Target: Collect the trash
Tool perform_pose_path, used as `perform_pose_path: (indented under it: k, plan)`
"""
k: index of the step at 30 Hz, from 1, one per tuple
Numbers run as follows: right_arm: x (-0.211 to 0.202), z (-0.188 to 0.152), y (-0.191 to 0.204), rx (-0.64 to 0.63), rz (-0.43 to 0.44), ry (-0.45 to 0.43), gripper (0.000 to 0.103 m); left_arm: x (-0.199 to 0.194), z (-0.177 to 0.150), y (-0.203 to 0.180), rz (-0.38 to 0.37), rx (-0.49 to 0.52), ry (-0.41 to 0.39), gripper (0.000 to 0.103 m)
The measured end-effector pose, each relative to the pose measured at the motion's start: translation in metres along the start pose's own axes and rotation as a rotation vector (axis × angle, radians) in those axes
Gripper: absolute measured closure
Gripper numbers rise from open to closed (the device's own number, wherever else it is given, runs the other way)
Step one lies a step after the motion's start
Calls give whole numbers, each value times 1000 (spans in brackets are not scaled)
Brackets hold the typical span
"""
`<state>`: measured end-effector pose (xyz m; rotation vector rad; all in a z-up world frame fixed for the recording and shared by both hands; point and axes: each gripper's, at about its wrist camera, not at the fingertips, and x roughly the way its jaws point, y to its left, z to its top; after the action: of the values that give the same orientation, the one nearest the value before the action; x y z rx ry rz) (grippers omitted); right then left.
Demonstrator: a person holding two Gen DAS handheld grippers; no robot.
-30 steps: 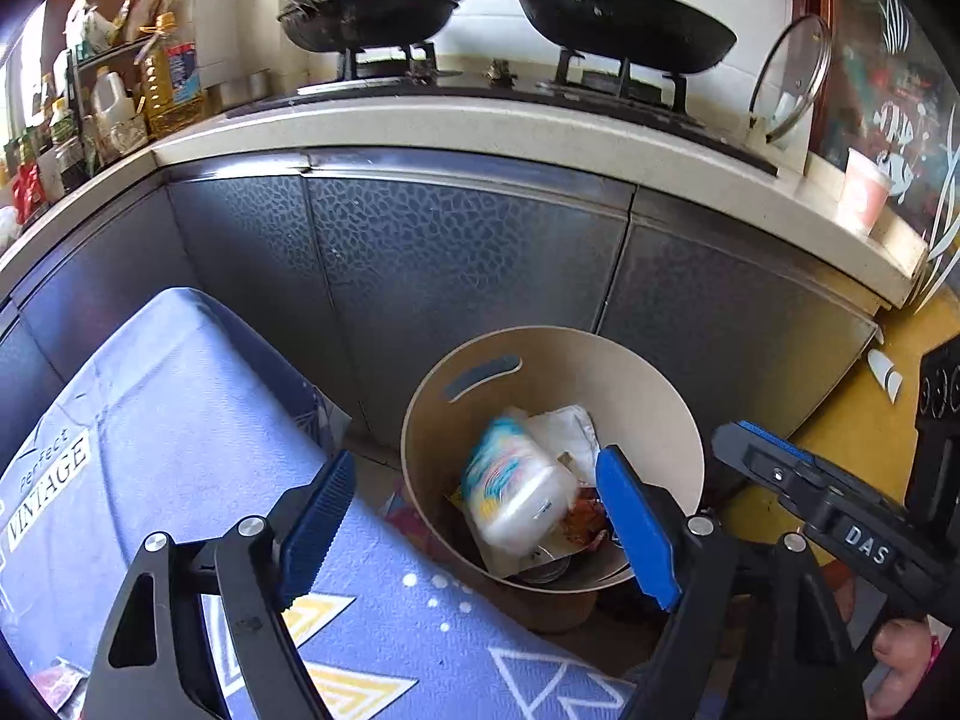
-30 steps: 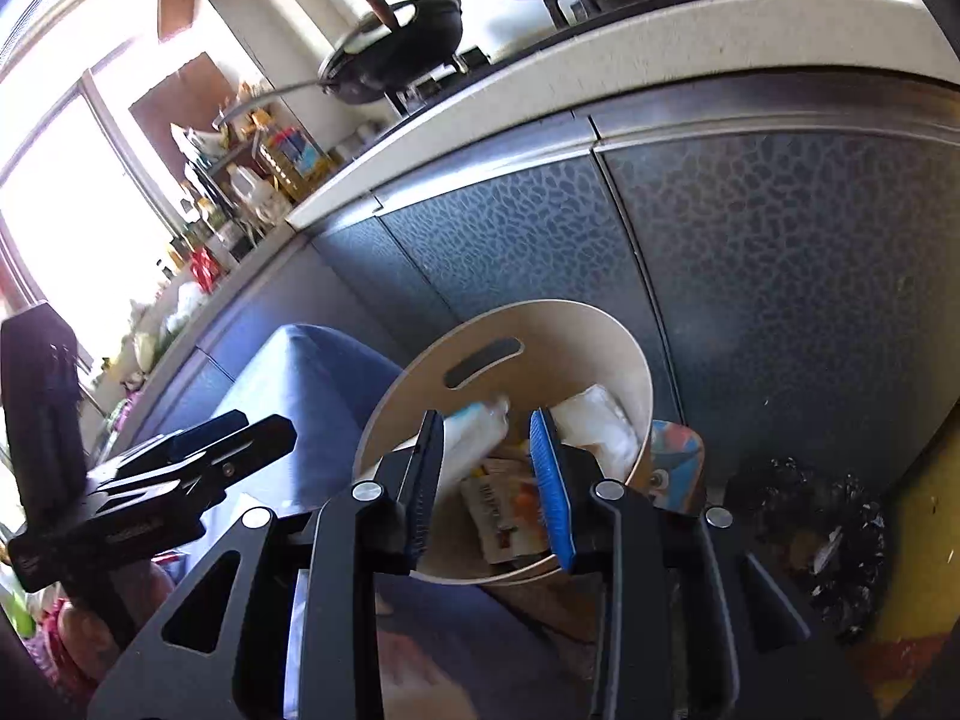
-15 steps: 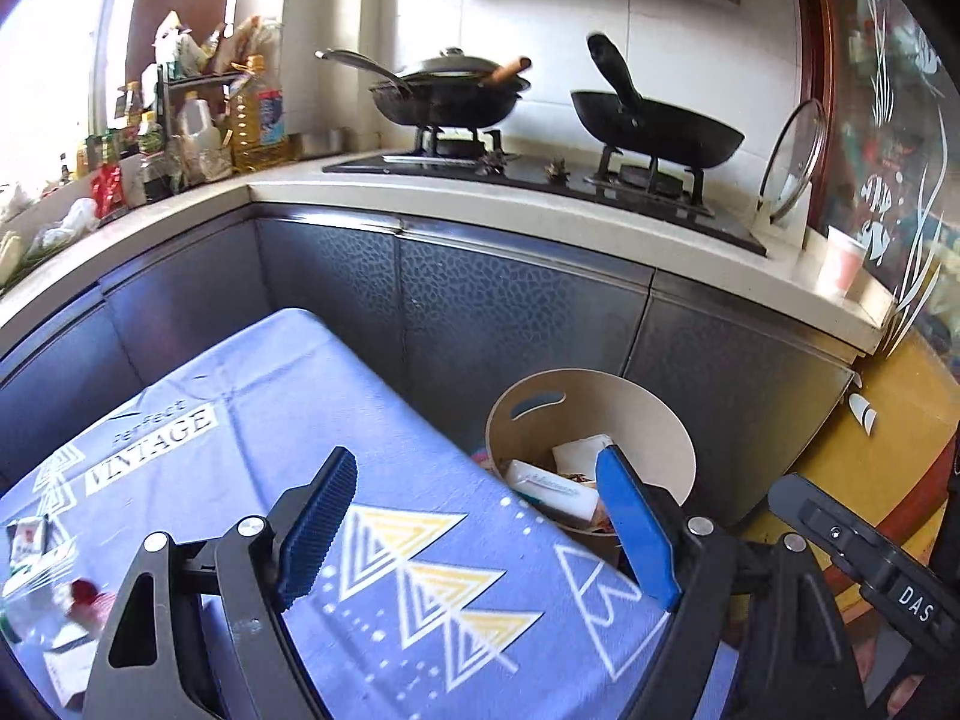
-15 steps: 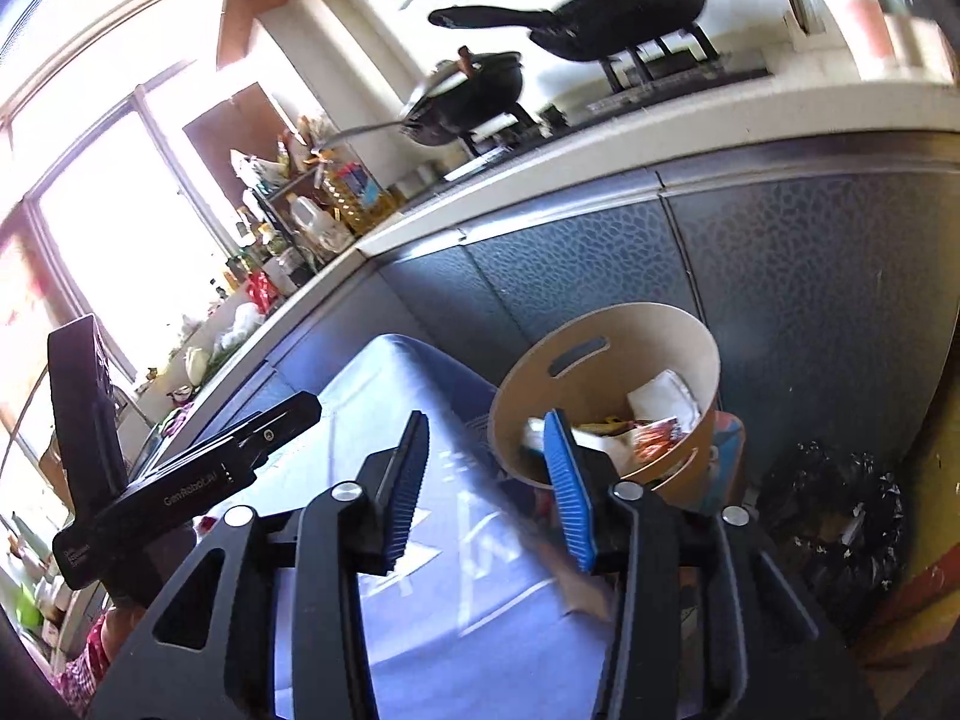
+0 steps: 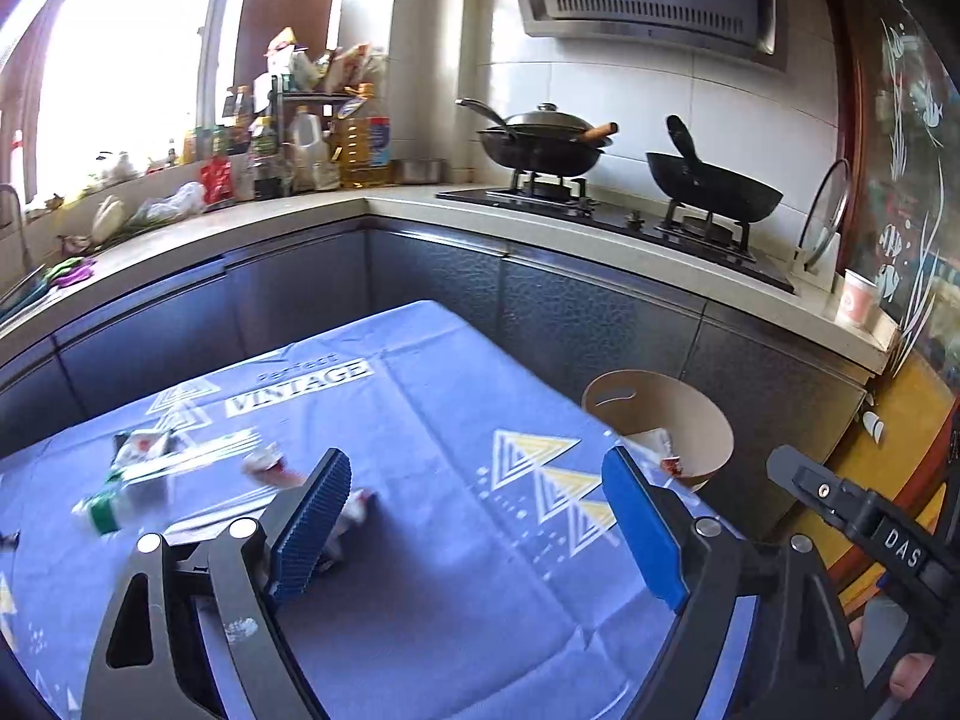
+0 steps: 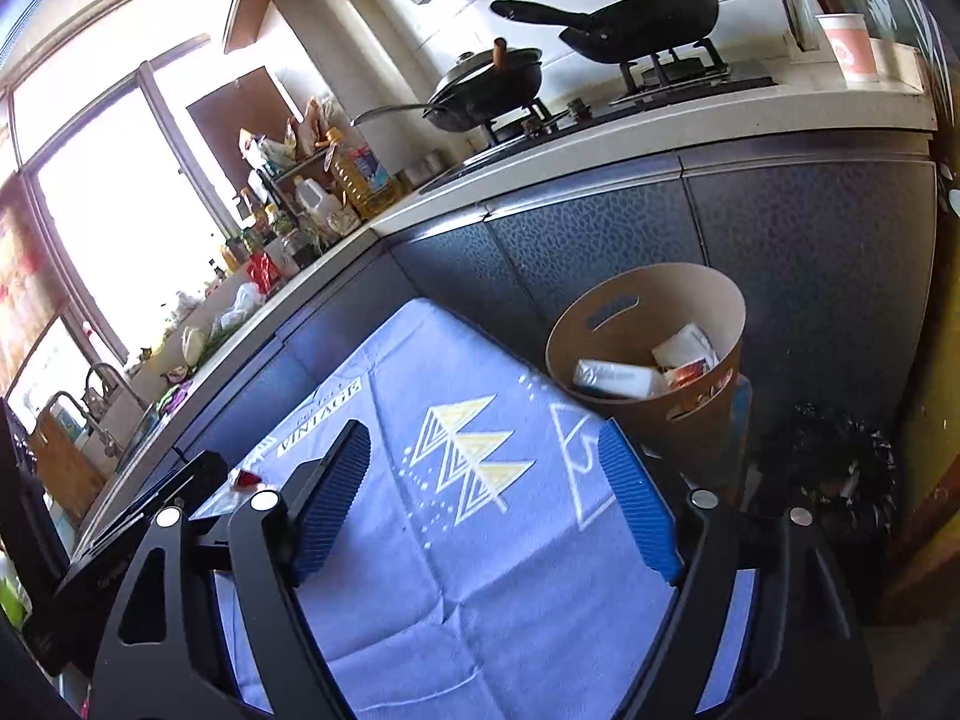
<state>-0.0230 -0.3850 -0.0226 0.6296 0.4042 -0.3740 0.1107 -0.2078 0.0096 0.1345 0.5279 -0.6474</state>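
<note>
1. The left gripper (image 5: 480, 522) is hovering over the blue tablecloth (image 5: 432, 408), its jaws spread wide and holding nothing.
2. Crumpled wrappers (image 5: 144, 444) and a clear bottle (image 5: 114, 507) are lying on the cloth to its left.
3. The right gripper (image 6: 486, 498) is likewise gaping empty, tilted above the cloth.
4. The tan bin (image 6: 690, 420) is standing beside the table's far right corner, holding discarded packets (image 6: 612, 378).

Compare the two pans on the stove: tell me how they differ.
The left pan sits level on its burner, wears a lid and has a wooden-tipped handle. The right pan has no lid, tilts on its burner and sticks a black handle up and back. The left pan also has a long metal handle reaching left. Both are dark and sit on the gas stove.
</note>
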Motion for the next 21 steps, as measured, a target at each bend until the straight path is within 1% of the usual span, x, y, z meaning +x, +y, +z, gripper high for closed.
perform_pose_path:
  k: [3, 5, 6, 8, 12, 16, 21]
  plan:
    - [4, -15, 14, -36, 5, 44, 20, -9, -19, 16, 50, -5, 3, 17]
    - [6, -26, 22, -50, 16, 70, 20, -11, -33, 28, 98, -17, 24, 17]
    - [8, -31, 27, -54, 15, 83, 16, -12, -40, 35, 115, -32, 35, 17]
    - [11, -41, 37, -70, -23, 101, 6, -13, -52, 48, 140, -72, 56, 17]
    - [12, -58, 58, -128, -6, 133, 6, -18, -70, 69, 164, -146, 109, 15]
    - [16, -69, 69, -169, 3, 163, 6, -27, -84, 79, 192, -178, 134, 12]
    - [29, -84, 70, -167, -4, 253, 6, -27, -99, 96, 244, -208, 153, 9]
